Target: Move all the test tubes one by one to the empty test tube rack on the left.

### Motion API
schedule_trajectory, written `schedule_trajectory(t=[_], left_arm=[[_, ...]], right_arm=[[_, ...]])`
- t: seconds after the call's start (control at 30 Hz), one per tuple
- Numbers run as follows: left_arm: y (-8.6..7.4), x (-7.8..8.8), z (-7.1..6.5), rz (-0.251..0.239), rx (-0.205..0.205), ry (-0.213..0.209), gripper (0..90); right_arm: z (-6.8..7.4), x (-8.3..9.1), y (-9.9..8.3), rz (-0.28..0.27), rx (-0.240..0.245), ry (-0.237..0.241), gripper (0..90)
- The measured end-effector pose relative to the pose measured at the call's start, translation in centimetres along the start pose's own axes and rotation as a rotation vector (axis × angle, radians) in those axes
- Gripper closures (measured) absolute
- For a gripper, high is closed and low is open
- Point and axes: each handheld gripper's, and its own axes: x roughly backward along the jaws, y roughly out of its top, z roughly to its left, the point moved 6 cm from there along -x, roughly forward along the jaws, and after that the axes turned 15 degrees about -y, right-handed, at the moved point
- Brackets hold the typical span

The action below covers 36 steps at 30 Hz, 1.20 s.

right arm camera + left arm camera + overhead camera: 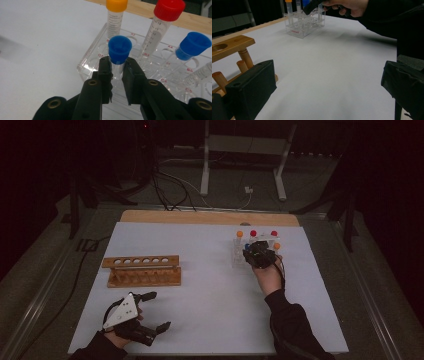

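Note:
A clear plastic rack [86, 65] holds several capped tubes. My right gripper [117, 68] is shut on a blue-capped tube [120, 48] just below its cap, and the tube stands upright in a front hole of the rack. An orange-capped tube [115, 15], a red-capped tube [162, 21] and a second blue-capped tube [193, 45] stand behind and to the right. In the high view the right gripper [258, 254] is over the rack [237, 257] at the table's far right. My left gripper [159, 311] rests open near the front left, with nothing between its pads [252, 87].
An empty wooden tube rack [142, 270] with a row of holes stands left of centre, close to the left gripper's side [232, 45]. A white sheet [200, 310] covers the table. A bare wooden strip [200, 217] runs along the far edge.

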Motion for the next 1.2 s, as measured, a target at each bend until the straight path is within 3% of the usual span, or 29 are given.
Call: schedule_trajectory(t=[0.53, 0.7, 0.83, 1.03, 1.2], left_arm=[[-0.1, -0.1, 0.0, 0.004, 0.002, 0.002, 0.4], [0.2, 0.1, 0.1, -0.030, 0.034, -0.018, 0.5], [0.1, 0.0, 0.2, -0.023, 0.040, -0.010, 0.5], [0.1, -0.2, 0.1, -0.009, 0.029, -0.005, 0.4], [0.1, -0.3, 0.1, -0.004, 0.028, 0.008, 0.5]], right_arm=[[-0.8, 2.7, 2.3, -0.063, 0.030, -0.002, 77.1], [-1.1, 4.0, 3.1, -0.094, 0.042, -0.001, 77.1], [-1.2, 5.2, 3.6, -0.122, 0.063, -0.004, 77.1], [-0.7, 6.9, 3.7, -0.148, 0.075, 0.041, 77.1], [0.5, 8.0, 2.6, -0.159, 0.102, 0.077, 77.1]])
